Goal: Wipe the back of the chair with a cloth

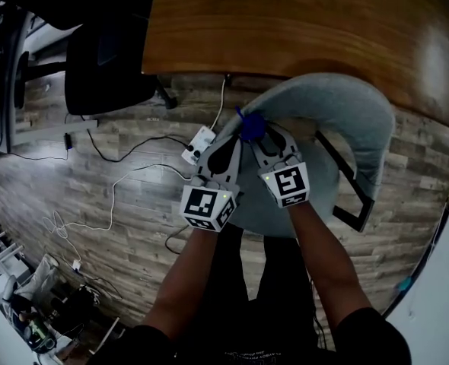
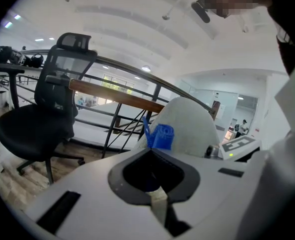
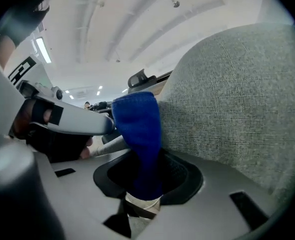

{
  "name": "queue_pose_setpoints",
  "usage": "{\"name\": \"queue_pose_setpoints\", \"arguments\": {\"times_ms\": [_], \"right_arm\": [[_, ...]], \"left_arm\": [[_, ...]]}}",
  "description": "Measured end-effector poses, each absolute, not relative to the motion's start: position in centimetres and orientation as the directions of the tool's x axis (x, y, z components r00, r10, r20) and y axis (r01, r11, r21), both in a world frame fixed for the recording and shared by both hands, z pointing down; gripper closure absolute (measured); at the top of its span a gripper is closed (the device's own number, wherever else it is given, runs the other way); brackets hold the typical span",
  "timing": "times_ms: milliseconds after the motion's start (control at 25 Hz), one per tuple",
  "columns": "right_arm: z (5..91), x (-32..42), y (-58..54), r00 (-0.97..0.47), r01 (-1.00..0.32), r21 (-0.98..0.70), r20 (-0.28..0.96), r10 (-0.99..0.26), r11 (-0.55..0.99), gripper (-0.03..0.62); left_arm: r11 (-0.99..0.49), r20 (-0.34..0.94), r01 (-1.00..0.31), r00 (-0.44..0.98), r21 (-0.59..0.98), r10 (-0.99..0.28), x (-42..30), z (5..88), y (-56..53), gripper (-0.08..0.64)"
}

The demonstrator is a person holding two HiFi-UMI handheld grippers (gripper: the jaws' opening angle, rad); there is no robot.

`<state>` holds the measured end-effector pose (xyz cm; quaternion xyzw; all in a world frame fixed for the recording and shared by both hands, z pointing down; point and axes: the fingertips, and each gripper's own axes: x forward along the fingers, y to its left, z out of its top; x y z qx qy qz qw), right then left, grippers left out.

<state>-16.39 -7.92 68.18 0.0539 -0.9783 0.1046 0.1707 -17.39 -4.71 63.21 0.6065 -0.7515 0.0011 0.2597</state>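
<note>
Head view: left gripper (image 1: 238, 138) and right gripper (image 1: 261, 138) converging on cloth (image 1: 251, 126) at chair back (image 1: 346, 105) top rim. Both jaw pairs pinching cloth. Cloth standing upright against chair back; unwiped fabric stretching rightward, right gripper nearer.

Surroundings, as I see them from above: a wooden table top (image 1: 300, 21) spans the upper edge of my view. A black office chair (image 1: 106, 59) stands at its left end, on a wood-plank floor (image 1: 72, 181). A white power strip (image 1: 199, 144) lies on the planks near the table edge, and a white cable (image 1: 113, 196) winds across the floor to its left. In the left gripper view, the black office chair shows a headrest (image 2: 75, 39), black metal legs (image 2: 115, 129) carry the table top, and the ceiling lights (image 2: 146, 69) are lit
</note>
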Motion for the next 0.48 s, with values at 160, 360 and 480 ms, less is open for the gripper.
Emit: {"name": "queue_pose_setpoints", "arguments": {"times_ms": [160,360,480], "right_arm": [[68.5,-16.5,-8.7,-0.936,-0.123,-0.164,0.347,-0.060,0.979,0.472],[68.9,-15.9,-10.1,-0.930,-0.171,-0.162,0.352,-0.105,0.972,0.472],[68.9,-15.7,-10.7,-0.929,-0.196,-0.166,0.347,-0.128,0.967,0.472]], "left_arm": [[0.242,0.384,-0.916,-0.108,0.320,-0.917,-17.1,63.0,-5.2,0.561],[0.213,0.383,-0.925,-0.082,0.314,-0.920,-16.7,63.0,-6.0,0.561],[0.205,0.388,-0.926,-0.071,0.316,-0.919,-16.3,63.3,-6.3,0.561]]}}
